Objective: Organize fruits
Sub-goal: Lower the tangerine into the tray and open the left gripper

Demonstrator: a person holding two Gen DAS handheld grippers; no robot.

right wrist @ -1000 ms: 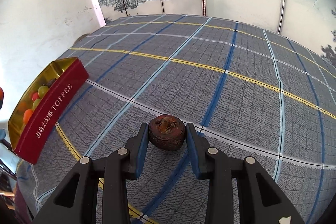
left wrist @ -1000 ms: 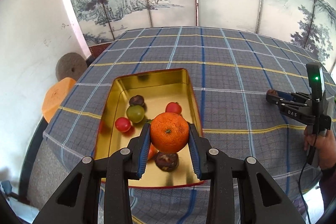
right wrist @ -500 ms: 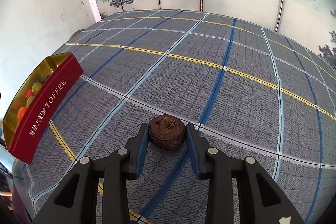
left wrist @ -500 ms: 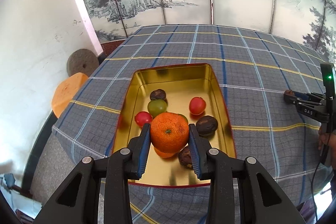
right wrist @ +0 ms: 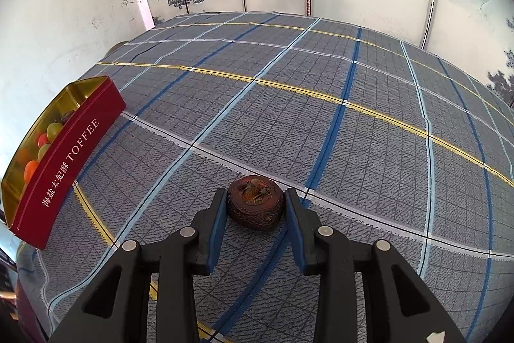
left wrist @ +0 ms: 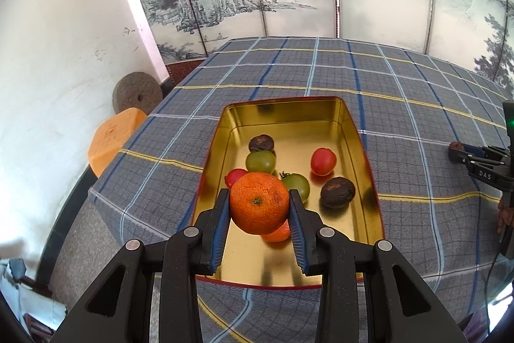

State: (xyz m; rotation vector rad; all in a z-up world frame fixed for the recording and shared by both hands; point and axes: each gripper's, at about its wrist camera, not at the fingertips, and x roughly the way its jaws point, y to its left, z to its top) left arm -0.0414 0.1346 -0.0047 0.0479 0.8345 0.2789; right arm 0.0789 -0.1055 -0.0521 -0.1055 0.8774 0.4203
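Left gripper [left wrist: 259, 208] closed on orange [left wrist: 259, 202] above tin [left wrist: 366, 156]; right gripper [right wrist: 255, 208] closed on brown fruit [right wrist: 256, 202] on cloth [right wrist: 289, 118].

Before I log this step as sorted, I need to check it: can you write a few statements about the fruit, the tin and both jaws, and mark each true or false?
1. The left gripper holds an orange over the tin. True.
2. The tin holds no fruit. False: tomatoes and dark fruits lie inside.
3. The right gripper has its jaws around a dark brown fruit on the tablecloth. True.
4. The tin's outer wall is blue. False: it is red, lettered TOFFEE.
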